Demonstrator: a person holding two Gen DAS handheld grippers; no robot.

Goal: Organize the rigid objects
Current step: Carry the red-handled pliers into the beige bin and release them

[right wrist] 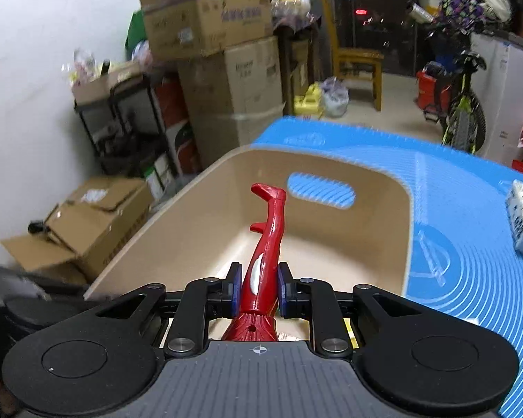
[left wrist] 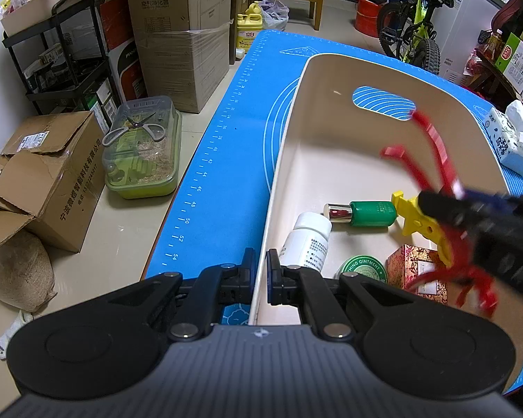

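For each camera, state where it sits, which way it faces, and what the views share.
Left wrist: rides the left gripper, facing along the beige bin; its fingers clamp the wall.
Right wrist: rides the right gripper, facing over the bin; its fingers hold a red figure.
Shared: bin, blue mat, figure, tissue pack.

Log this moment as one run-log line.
left hand-held gripper: shut on bin wall | right hand-held gripper: shut on red figure, over bin

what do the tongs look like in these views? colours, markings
Left tongs and right tongs match: black linkage arms with silver pivot pins, round black discs either side, ribbed grey centre plate with a small crosshair mark, blue fingertip pads. No cables or sleeves visible.
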